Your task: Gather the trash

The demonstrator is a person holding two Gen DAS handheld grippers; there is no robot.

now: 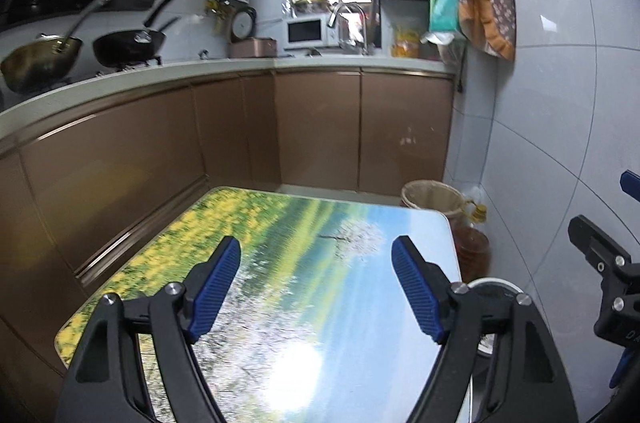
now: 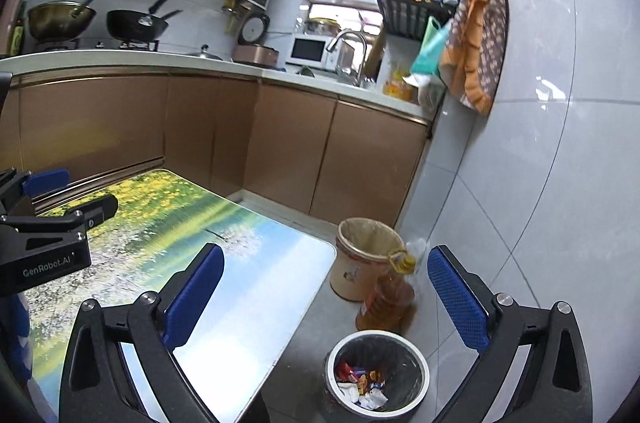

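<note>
Left gripper (image 1: 316,287) above the table (image 1: 280,323) with its landscape print, blue pads spread wide with nothing between them; right gripper (image 2: 326,297) likewise spread wide and empty, out past the table's edge over the floor. Down on the floor beside the table, a black-lined trash bin (image 2: 376,371) holding crumpled wrappers (image 2: 362,385), red, orange and white, with a bottle of amber oil (image 2: 386,303) just behind it and a beige lined bucket (image 2: 362,259) touching or just beside that bottle. Farther back, brown cabinets (image 2: 280,151) under a pale countertop.
</note>
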